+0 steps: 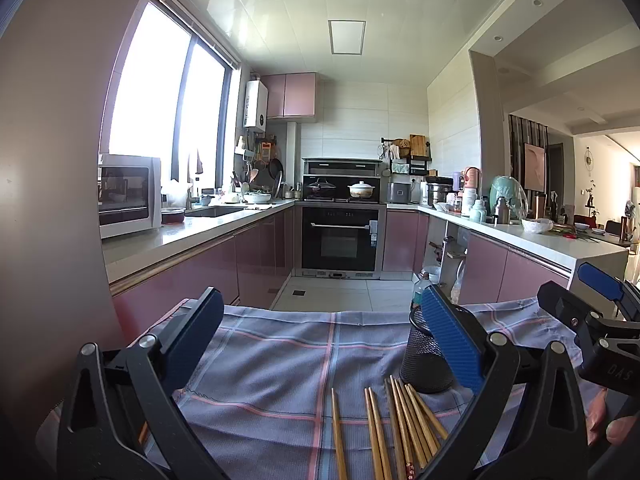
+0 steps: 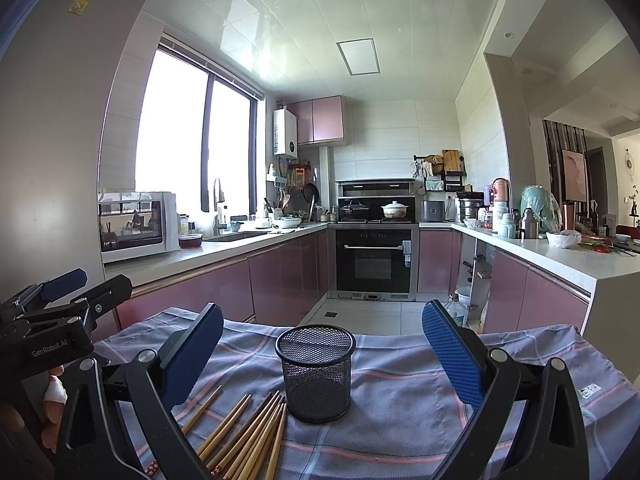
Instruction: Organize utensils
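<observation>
Several wooden chopsticks [image 1: 400, 428] lie loose on a plaid cloth [image 1: 280, 360], fanned out beside a black mesh holder [image 2: 316, 372] that stands upright and looks empty. In the left wrist view the mesh holder [image 1: 420, 356] is partly hidden behind my right-hand finger. My left gripper [image 1: 324, 328] hovers open above the cloth, the chopsticks below and to its right. My right gripper [image 2: 322, 344] is open too, its fingers spread on either side of the holder with the chopsticks [image 2: 244, 432] lower left. Each gripper shows at the edge of the other's view.
The cloth [image 2: 500, 400] covers a table facing a U-shaped kitchen with pink cabinets. A microwave [image 1: 128, 194] sits on the left counter, an oven [image 1: 340, 236] at the back, and jars and bowls crowd the right counter [image 2: 560, 256]. A person's fingers [image 2: 54, 400] hold the left gripper.
</observation>
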The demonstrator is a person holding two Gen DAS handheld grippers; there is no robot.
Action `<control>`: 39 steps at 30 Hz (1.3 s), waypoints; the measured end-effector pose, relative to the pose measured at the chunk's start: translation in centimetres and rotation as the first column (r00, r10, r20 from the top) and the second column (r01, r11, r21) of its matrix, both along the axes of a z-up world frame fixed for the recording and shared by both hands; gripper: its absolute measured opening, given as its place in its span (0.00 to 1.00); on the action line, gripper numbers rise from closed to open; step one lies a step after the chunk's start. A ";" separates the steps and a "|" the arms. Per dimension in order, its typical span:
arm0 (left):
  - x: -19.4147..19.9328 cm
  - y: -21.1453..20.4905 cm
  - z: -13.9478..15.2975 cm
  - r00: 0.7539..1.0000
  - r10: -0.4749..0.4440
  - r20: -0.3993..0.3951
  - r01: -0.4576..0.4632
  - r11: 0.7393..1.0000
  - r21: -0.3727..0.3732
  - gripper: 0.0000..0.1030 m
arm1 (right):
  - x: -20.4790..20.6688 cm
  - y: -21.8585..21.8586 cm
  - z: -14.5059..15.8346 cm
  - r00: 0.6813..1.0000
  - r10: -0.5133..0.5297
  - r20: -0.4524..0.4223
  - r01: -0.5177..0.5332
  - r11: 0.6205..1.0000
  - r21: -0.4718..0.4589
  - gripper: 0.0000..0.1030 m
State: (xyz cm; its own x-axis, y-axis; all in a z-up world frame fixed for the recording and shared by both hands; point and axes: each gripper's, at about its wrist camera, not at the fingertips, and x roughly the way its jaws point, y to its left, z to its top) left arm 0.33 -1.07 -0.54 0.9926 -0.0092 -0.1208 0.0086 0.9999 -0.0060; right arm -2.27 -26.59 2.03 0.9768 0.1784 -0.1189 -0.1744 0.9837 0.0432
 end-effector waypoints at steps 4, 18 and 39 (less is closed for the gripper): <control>0.1 0.1 -0.1 1.000 0.001 -0.002 -0.001 1.000 0.000 0.94 | 0.0 0.0 0.0 1.000 -0.001 -0.001 0.001 1.000 0.001 0.93; 0.1 0.0 -0.2 1.000 0.000 -0.006 0.000 1.000 0.000 0.94 | 0.0 -0.2 -0.1 1.000 0.003 -0.009 -0.003 1.000 0.005 0.93; -0.1 0.1 -1.4 0.999 0.003 -0.047 -0.002 1.000 0.005 0.94 | 1.0 0.3 -0.6 0.994 0.053 -0.098 -0.052 0.999 0.010 0.93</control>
State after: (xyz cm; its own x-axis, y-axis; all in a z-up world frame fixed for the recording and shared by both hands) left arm 0.25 -0.93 -1.91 0.9859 -0.0060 -0.1673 0.0059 1.0000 -0.0013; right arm -1.29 -26.33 1.48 0.9495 0.2307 -0.2125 -0.2206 0.9728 0.0703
